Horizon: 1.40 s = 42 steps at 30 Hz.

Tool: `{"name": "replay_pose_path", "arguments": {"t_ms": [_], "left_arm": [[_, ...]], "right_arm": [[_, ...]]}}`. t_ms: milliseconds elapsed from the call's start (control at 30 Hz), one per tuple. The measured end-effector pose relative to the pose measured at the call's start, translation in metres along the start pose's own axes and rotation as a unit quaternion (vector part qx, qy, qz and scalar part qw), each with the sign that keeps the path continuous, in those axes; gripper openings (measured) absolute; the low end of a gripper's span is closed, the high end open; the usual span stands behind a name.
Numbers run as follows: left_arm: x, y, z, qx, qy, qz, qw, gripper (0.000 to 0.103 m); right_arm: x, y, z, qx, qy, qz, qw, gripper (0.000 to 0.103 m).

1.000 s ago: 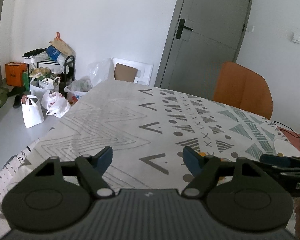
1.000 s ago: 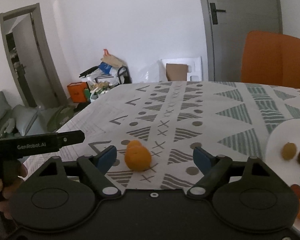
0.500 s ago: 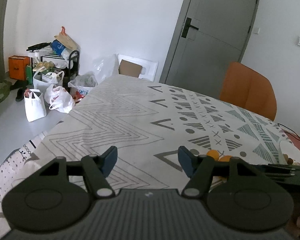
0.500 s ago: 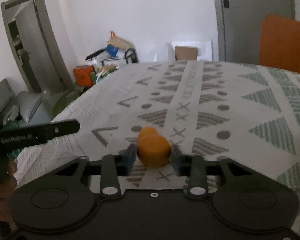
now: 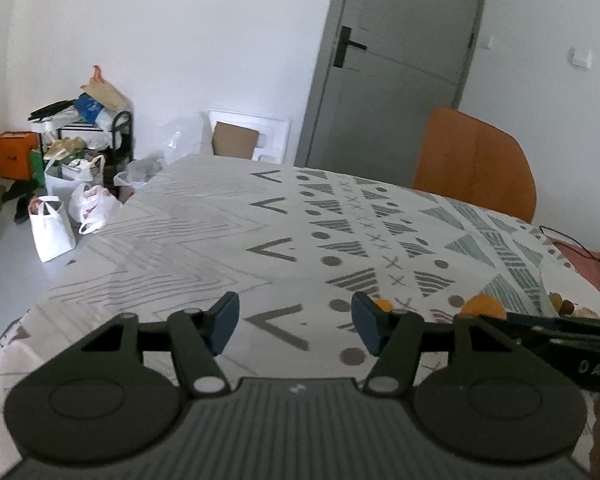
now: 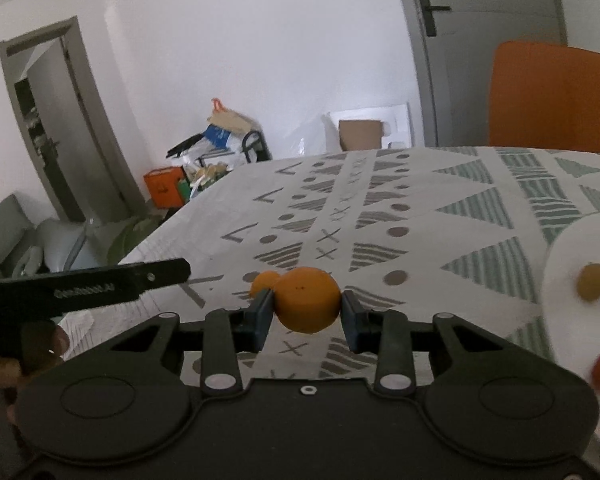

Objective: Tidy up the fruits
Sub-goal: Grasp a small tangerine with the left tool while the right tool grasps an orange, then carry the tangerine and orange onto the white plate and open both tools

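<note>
Item 1: orange, pinched between our right gripper pads, just above tablecloth, prob. for carrying to white plate w/ other fruit. Item 2: second orange, behind, on cloth. Left gripper: jaws have just been closing, now half-open, nothing between.

My left gripper sits low in the frame, its jaws have just been closing, with only bare tablecloth between them. Two oranges peek out at lower right, behind my right finger and the other gripper's dark bar.
</note>
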State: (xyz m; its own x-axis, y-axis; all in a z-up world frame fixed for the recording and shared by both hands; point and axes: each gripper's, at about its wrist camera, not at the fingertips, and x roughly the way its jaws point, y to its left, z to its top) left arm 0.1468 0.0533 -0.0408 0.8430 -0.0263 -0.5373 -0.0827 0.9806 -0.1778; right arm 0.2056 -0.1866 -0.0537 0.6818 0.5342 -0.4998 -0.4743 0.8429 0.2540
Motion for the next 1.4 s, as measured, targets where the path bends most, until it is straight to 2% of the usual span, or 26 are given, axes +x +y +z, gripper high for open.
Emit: {"name": "replay_pose_path", "arguments": {"t_ms": [500, 600, 733, 900, 1400], "left_arm": [[0.029, -0.047, 0.002, 0.037, 0.019, -0.012, 0.9991, 0.053], [0.042, -0.053, -0.002, 0.042, 0.036, -0.006, 0.9984, 0.046], [0.052, -0.058, -0.008, 0.044, 0.055, -0.006, 0.9975, 0.021], [0.047, -0.067, -0.005, 0.046, 0.047, -0.007, 0.9978, 0.021], [0.032, -0.113, 0.002, 0.072, 0.026, -0.052, 0.9957, 0.021]], "right_arm": [[-0.039, -0.045, -0.003, 0.040, -0.041, -0.026, 0.998, 0.034], [-0.047, -0.054, -0.003, 0.046, -0.049, -0.032, 0.997, 0.034], [-0.057, -0.066, -0.004, 0.052, -0.059, -0.042, 0.996, 0.034], [-0.069, -0.082, -0.006, 0.067, -0.070, -0.059, 0.994, 0.034], [-0.091, -0.115, -0.013, 0.086, -0.087, -0.096, 0.988, 0.035]]}}
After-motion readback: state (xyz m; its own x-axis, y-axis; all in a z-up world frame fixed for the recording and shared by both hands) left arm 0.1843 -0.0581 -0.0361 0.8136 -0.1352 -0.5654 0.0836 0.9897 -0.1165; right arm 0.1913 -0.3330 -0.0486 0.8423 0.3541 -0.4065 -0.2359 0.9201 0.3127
